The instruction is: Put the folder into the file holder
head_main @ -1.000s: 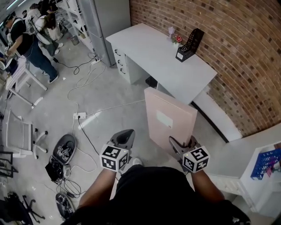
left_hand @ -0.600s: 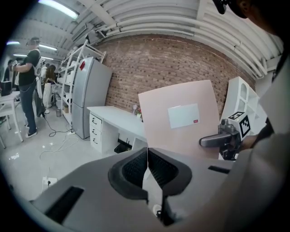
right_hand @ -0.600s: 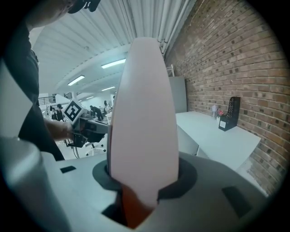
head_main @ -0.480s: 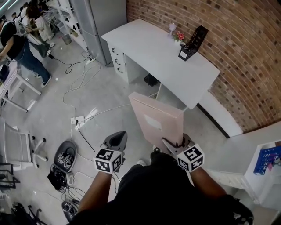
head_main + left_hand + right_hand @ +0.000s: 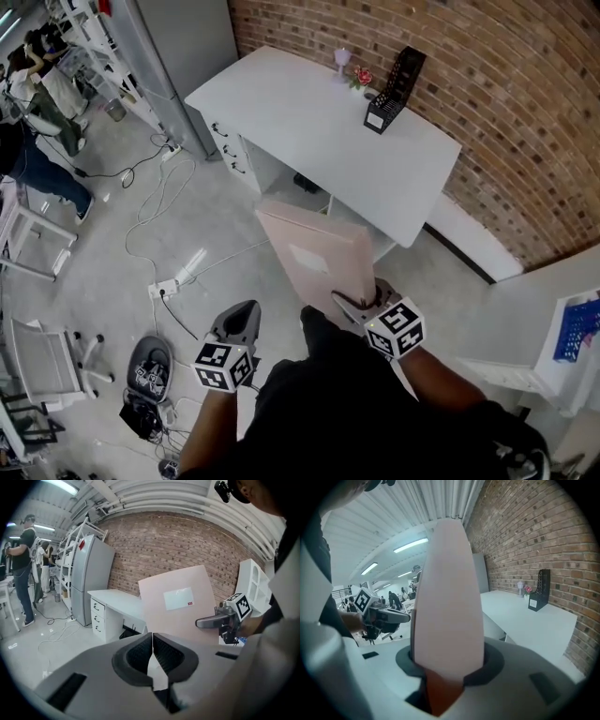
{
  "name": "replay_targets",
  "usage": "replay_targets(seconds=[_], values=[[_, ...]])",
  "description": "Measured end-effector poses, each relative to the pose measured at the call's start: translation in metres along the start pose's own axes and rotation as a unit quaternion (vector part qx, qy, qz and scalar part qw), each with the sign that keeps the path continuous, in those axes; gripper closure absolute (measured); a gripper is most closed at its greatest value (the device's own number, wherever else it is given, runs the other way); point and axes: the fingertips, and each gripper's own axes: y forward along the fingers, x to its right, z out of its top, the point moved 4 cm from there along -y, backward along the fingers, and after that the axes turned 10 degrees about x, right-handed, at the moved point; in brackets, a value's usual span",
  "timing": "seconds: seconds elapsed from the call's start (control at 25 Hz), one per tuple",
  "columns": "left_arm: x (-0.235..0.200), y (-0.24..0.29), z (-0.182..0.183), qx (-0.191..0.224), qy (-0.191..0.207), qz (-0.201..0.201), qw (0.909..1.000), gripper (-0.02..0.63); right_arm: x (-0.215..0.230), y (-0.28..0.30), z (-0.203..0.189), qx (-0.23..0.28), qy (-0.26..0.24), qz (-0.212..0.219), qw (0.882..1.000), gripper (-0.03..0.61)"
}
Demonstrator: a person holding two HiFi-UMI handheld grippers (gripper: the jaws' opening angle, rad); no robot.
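Right gripper (image 5: 361,302) clamps the lower edge of a pale pink folder (image 5: 317,255), which stands upright over the floor, just short of the white desk (image 5: 281,112). Left gripper (image 5: 242,319) hangs beside it, jaws pressed together on nothing. A black file holder (image 5: 392,86) stands at the desk's far edge by the brick wall (image 5: 487,112), well apart from the folder. Likely best: carry the folder upright, line its thin edge up with the holder's opening, then lower it straight in.
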Motion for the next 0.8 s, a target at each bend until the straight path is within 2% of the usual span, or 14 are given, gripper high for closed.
replay_targets(seconds=[0.16,0.32,0.44,0.56,0.8], values=[[-0.027,0.036,0.021,-0.006,0.001,0.010,0.9999,0.607,0.035,0.040,0.017,0.008,0.013,-0.001,1.000,0.402],[-0.053,0.087,0.063,-0.006,0.028,0.007,0.9996,0.607,0.081,0.080,0.052,0.023,0.007,-0.001,1.000,0.402],[-0.073,0.134,0.101,0.012,0.049,0.007,0.9987,0.607,0.125,0.105,0.086,0.045,-0.007,-0.009,0.999,0.402],[-0.083,0.179,0.132,0.037,0.052,0.000,0.9979,0.607,0.165,0.125,0.110,0.059,-0.019,-0.023,0.998,0.402],[-0.083,0.234,0.136,0.007,0.077,-0.033,0.9965,0.607,0.207,0.134,0.125,0.073,-0.002,-0.049,0.996,0.402]])
